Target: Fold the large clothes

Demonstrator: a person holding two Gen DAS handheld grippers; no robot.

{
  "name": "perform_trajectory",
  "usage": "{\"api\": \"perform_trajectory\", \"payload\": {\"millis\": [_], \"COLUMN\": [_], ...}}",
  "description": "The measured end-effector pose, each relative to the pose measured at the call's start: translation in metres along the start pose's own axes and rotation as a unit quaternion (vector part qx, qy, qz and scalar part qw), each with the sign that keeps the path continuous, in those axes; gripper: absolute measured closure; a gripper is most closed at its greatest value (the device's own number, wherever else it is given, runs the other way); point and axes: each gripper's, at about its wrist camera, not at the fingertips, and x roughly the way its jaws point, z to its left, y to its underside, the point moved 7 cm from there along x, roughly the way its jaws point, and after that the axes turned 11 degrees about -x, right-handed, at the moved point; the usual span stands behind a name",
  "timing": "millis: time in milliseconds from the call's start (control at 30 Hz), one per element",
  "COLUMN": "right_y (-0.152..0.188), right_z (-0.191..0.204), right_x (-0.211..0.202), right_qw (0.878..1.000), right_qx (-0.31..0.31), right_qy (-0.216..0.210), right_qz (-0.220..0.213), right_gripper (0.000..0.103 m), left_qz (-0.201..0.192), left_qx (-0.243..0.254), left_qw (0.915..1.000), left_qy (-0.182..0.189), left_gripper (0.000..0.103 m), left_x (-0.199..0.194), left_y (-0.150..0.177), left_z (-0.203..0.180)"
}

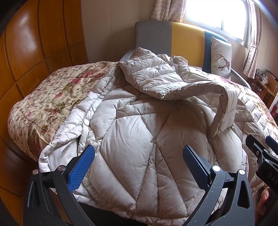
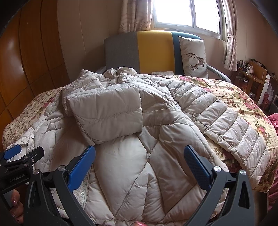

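A large beige quilted puffer jacket [image 1: 132,125] lies spread on the bed with its hem toward me; it also shows in the right wrist view [image 2: 139,139]. One sleeve [image 1: 152,76] is folded across the chest [image 2: 106,113]. The other sleeve [image 2: 224,121] lies stretched out to the right on the bedspread. My left gripper [image 1: 139,161] is open and empty, just above the jacket's lower left part. My right gripper [image 2: 139,163] is open and empty above the lower right part, beside the zipper [image 2: 83,193]. Each gripper shows at the edge of the other's view.
The bed has a floral quilt [image 1: 43,104] and a grey, yellow and blue headboard [image 2: 152,50]. A deer-print pillow [image 2: 192,57] leans against it. A wooden wardrobe [image 1: 26,52] stands to the left. A window [image 2: 187,12] and a cluttered desk [image 2: 253,76] are at the right.
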Motion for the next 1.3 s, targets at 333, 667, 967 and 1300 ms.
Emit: {"api": "perform_trajectory", "payload": {"millis": [333, 667, 967, 1300], "right_y": [-0.006, -0.025, -0.003, 0.011], "right_z": [-0.009, -0.085, -0.094, -0.097], "right_x": [0.007, 0.052, 0.098, 0.110], "right_qw": [1.000, 0.986, 0.984, 0.988], "right_qx": [0.001, 0.100, 0.077, 0.108], "right_qy": [0.012, 0.126, 0.158, 0.110], "right_qz": [-0.010, -0.037, 0.001, -0.001], "right_gripper": [0.002, 0.002, 0.002, 0.002], "left_qz": [0.018, -0.014, 0.012, 0.141], "left_qx": [0.021, 0.115, 0.109, -0.029], "left_qw": [0.9988, 0.9814, 0.9740, 0.9385], "left_qy": [0.039, 0.153, 0.198, 0.314], "left_gripper": [0.003, 0.003, 0.003, 0.090], "left_x": [0.003, -0.014, 0.021, 0.063], "left_y": [-0.002, -0.015, -0.036, -0.037], "left_z": [-0.012, -0.070, -0.131, -0.140]}}
